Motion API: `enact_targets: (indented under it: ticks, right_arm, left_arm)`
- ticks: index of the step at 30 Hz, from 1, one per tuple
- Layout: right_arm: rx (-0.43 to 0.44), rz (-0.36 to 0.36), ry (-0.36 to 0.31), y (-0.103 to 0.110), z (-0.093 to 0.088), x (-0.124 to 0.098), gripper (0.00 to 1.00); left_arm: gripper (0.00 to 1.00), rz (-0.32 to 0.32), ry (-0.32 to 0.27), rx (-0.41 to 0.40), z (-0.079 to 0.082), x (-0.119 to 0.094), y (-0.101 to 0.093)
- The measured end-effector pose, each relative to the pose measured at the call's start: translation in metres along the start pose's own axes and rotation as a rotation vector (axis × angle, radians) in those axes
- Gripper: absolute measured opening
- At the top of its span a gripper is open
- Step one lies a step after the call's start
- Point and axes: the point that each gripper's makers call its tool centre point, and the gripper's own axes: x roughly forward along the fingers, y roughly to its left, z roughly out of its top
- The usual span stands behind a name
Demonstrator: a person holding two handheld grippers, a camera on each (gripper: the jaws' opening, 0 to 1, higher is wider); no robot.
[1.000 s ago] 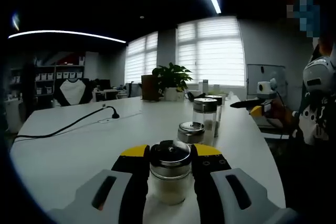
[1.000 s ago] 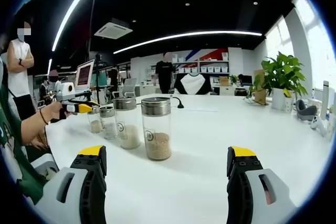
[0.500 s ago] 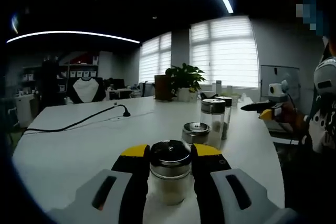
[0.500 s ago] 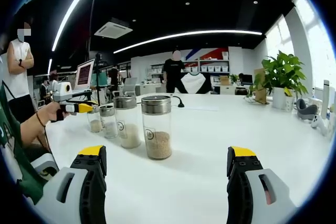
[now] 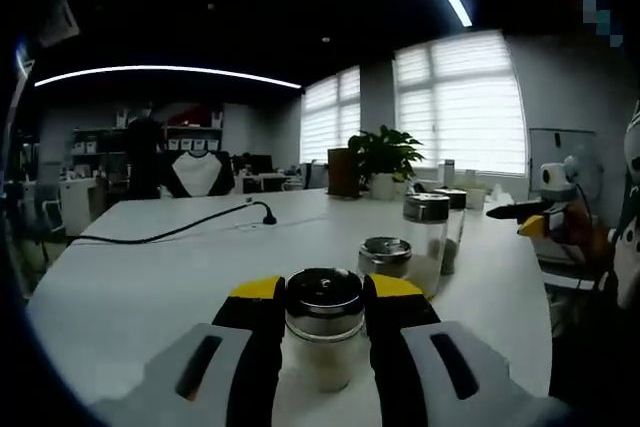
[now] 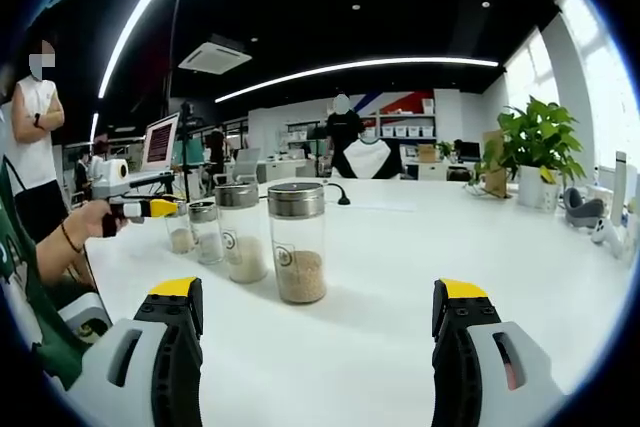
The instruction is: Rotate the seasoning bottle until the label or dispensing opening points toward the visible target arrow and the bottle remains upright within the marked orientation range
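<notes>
Bottle: short bottle [image 5: 324, 332] upright on the table [image 5: 140, 287], squeezed between the left gripper's [image 5: 324, 299] yellow-tipped jaws, steel cap level with the tips.
Left gripper: clamped on the bottle, both jaws touching its sides.
Right gripper [image 6: 318, 309]: jaws spread wide, nothing between them, over the table with the row just beyond.
Row: small jar [image 5: 385, 256] just behind the bottle, tall jar [image 5: 425, 244] past it, all upright.
Cable [image 5: 170, 233]: well left of the bottle.
Hidden: bottle's base is covered by jaws; label, opening direction and any arrow can't be made out.
</notes>
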Motion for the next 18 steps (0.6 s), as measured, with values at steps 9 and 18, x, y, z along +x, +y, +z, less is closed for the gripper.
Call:
enact_targets:
  ticks: [9, 18]
  right_arm:
    - [0.003, 0.001, -0.001, -0.0002, -0.0001, 0.0002, 0.98]
    - [0.006, -0.001, -0.005, -0.0007, -0.0001, -0.0006, 0.98]
  left_arm:
    - [0.33, 0.122, -0.019, -0.006, 0.0003, 0.0003, 0.0046]
    - [0.33, 0.207, -0.025, -0.005, 0.0005, 0.0004, 0.007]
